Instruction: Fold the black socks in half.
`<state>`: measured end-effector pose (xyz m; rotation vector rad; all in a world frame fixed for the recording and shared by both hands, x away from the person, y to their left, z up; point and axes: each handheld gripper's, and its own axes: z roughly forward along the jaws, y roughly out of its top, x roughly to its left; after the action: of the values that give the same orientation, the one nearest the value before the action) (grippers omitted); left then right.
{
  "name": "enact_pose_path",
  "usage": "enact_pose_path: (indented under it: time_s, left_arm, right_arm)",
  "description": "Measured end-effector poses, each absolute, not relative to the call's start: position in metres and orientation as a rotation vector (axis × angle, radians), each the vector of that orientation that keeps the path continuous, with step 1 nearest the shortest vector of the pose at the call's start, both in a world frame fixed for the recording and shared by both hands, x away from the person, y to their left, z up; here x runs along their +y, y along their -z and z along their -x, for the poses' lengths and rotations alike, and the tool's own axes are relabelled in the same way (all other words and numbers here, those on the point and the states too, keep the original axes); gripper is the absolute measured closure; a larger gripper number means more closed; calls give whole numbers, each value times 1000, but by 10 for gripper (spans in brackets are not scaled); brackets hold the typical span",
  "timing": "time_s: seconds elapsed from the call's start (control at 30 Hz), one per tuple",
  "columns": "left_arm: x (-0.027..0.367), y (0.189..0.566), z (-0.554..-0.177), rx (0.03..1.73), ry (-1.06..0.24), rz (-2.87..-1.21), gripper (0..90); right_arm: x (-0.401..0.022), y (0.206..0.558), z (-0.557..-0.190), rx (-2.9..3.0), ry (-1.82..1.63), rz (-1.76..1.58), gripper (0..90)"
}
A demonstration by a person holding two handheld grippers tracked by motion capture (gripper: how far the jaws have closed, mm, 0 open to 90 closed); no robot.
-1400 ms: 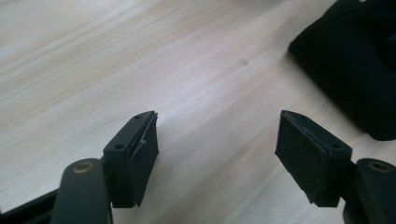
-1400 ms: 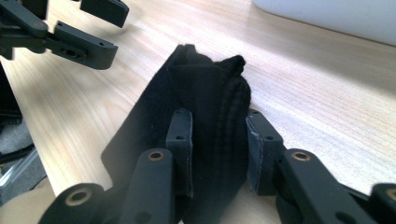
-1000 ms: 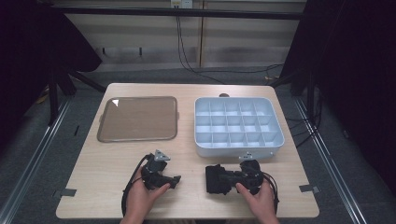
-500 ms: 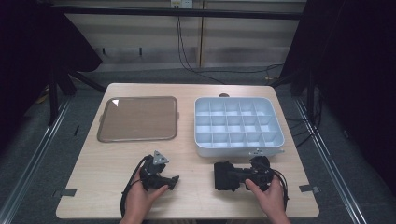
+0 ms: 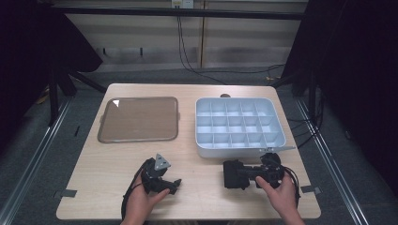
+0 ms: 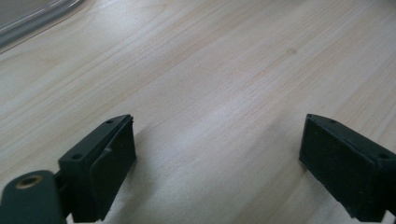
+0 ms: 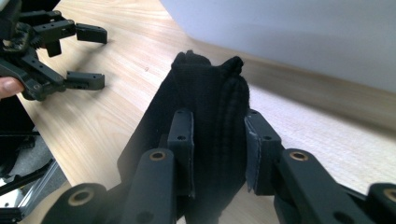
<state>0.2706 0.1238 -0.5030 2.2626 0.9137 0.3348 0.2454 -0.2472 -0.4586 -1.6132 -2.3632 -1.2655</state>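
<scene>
Right gripper view: the right gripper (image 7: 218,154) clamps a black folded cloth (image 7: 205,107) (near the table's (image 5: 108,168) front edge); the left gripper (image 6: 219,158) has just been opening, nothing between its jaws.

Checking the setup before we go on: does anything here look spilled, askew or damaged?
Nothing stands out. The tray and divided bin sit square on the table; the right gripper pinches a bunched black cloth.

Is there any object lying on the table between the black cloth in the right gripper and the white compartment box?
Nothing visible does. The right gripper is shut on the black cloth, and bare wood of the table runs from it to the near wall of the white compartment box.
</scene>
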Motion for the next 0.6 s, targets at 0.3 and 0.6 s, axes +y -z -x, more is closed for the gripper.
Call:
enact_pose_path:
  time_s: [0.3,0.6]
  left_arm:
    - [121,507,-269,897,-321,-2251,21]
    - [121,509,-269,875,-338,-2237,0]
  right_arm:
    - [-260,444,-250,-2364,1258,1628,683]
    - [-268,434,-254,-2365,1242,1630,683]
